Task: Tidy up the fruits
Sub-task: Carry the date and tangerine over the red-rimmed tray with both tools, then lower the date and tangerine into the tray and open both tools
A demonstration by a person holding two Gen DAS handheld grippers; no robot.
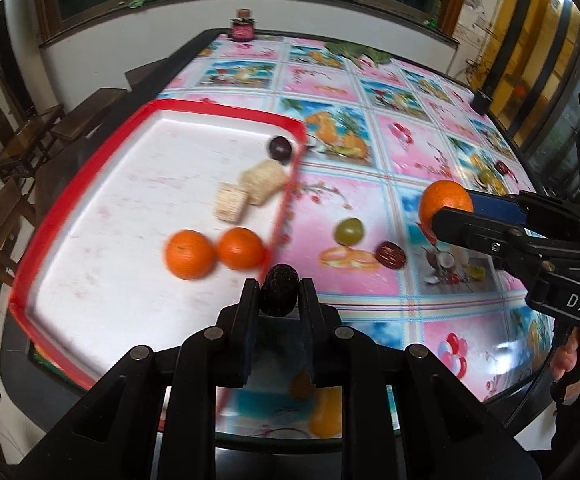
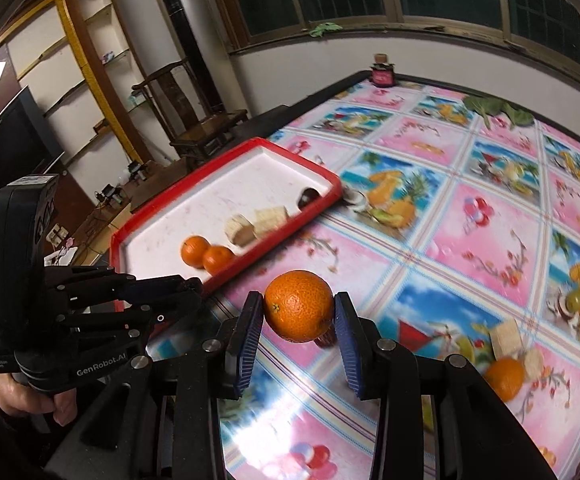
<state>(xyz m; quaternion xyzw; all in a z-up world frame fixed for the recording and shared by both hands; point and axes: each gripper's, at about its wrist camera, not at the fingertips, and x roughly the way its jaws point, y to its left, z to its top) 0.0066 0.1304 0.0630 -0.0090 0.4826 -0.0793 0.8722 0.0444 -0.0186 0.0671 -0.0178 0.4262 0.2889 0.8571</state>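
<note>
Tongs both loaded, left tongs (image 1: 279, 290) pinching a dark date (image 1: 279, 288), right tongs (image 2: 299, 312) an orange (image 2: 299, 306), we lower each gently inside the red tray (image 1: 90, 168)

Your red-rimmed white plastic tray (image 1: 90, 216) sits on worktop (image 1: 390, 140) left side; two round oranges (image 1: 214, 252), two pale cut blocks (image 1: 250, 190) inside; green round grape (image 1: 348, 231), wrinkled red date (image 1: 390, 255) on worktop right of tray.

Bright, motion-blurred, fisheye-warped edges
</note>
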